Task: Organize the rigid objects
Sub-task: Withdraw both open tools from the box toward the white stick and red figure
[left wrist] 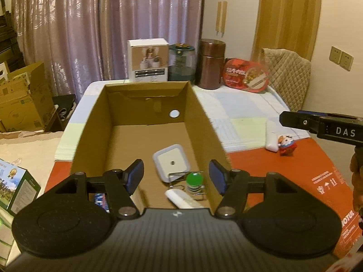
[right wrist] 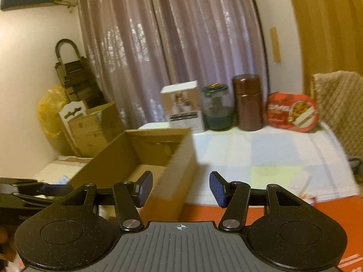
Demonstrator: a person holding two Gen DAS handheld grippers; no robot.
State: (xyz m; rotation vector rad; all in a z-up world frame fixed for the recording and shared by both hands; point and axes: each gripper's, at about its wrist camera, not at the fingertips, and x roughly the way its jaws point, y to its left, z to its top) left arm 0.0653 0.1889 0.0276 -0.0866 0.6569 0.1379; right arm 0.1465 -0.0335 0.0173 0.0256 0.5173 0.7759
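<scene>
An open cardboard box (left wrist: 204, 122) stands on the table. Inside it lie a white square device (left wrist: 171, 163), a green-capped item in a wire clip (left wrist: 194, 180) and a white oblong piece (left wrist: 181, 199). My left gripper (left wrist: 177, 176) hovers over the box's near edge, open, nothing between its blue pads. Right of the box, a small red figurine (left wrist: 287, 145) and a white bar (left wrist: 271, 137) lie on the table. My right gripper (right wrist: 181, 189) is open and empty beside the box's right wall (right wrist: 179, 163); its fingers (left wrist: 292, 119) reach in from the right in the left wrist view.
Along the table's far edge stand a white product box (left wrist: 148, 61), a teal jar (left wrist: 181, 62), a brown canister (left wrist: 211, 63) and a red oval tin (left wrist: 247, 76). A quilted chair back (left wrist: 288, 74) is at the far right. Stacked cartons (left wrist: 25, 99) sit left.
</scene>
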